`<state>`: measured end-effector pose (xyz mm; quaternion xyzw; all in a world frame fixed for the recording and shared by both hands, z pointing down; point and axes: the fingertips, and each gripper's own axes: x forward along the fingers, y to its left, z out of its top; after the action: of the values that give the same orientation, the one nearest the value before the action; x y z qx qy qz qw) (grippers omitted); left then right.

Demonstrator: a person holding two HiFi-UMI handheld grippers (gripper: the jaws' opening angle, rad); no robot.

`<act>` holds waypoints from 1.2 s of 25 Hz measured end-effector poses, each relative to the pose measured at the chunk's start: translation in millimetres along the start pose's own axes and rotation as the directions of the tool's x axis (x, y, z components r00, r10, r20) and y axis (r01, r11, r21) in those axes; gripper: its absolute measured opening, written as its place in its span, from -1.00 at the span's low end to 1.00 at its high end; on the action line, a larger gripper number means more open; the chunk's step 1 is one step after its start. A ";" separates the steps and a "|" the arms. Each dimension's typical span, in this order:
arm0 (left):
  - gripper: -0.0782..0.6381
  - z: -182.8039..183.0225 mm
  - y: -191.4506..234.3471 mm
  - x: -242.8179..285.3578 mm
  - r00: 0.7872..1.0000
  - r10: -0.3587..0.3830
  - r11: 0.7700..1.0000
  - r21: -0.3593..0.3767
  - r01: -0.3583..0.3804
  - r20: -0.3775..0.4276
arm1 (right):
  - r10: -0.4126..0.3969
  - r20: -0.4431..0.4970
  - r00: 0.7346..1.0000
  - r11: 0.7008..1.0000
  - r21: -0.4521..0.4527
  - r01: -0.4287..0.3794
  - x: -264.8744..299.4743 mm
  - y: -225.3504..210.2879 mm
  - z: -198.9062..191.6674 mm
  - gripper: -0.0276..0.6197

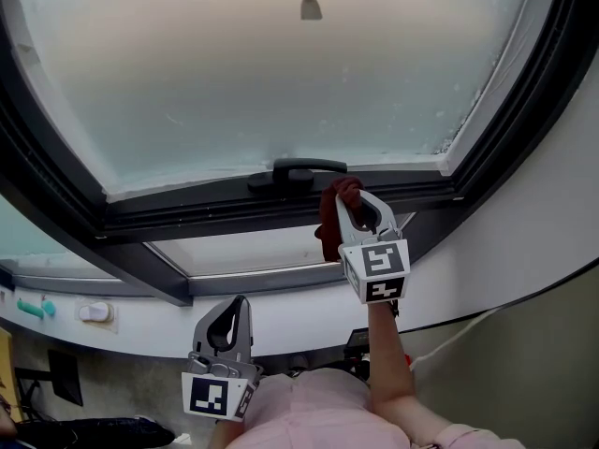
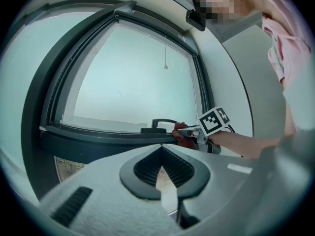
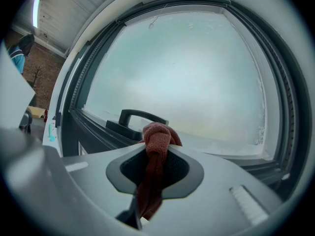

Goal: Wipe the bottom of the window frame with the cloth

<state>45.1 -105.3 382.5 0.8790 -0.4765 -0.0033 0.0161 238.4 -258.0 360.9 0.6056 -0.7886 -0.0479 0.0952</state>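
Observation:
My right gripper [image 1: 358,206] is shut on a red-brown cloth [image 1: 333,217], bunched between its jaws and hanging below them. It holds the cloth at the dark bottom rail of the window frame [image 1: 225,217], just right of the black handle [image 1: 298,171]. In the right gripper view the cloth [image 3: 155,142] sticks out past the gripper [image 3: 156,150], close to the handle [image 3: 138,118]; I cannot tell if it touches the rail. My left gripper [image 1: 230,318] hangs low near my body, shut and empty. Its own view shows the jaws [image 2: 160,146] closed, with the right gripper [image 2: 189,131] and cloth [image 2: 184,141] ahead.
A frosted pane fills the frame above the rail; a smaller pane [image 1: 243,249] lies below it. A blind-cord weight [image 1: 311,6] hangs at the top. A white wall [image 1: 524,223] runs on the right. A teal object [image 1: 30,309] and a white fitting [image 1: 94,312] sit at the left.

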 end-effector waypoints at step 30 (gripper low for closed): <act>-0.79 -5.7 -24.8 8.2 1.000 0.020 1.000 -0.003 -0.021 -0.001 | -0.093 0.006 0.996 0.995 0.042 0.092 -25.5 -80.8 -19.7 -0.71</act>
<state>70.4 -98.5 387.5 0.8740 -0.4855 -0.0034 0.0178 325.2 -253.8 362.4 0.6432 -0.7609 -0.0382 0.0769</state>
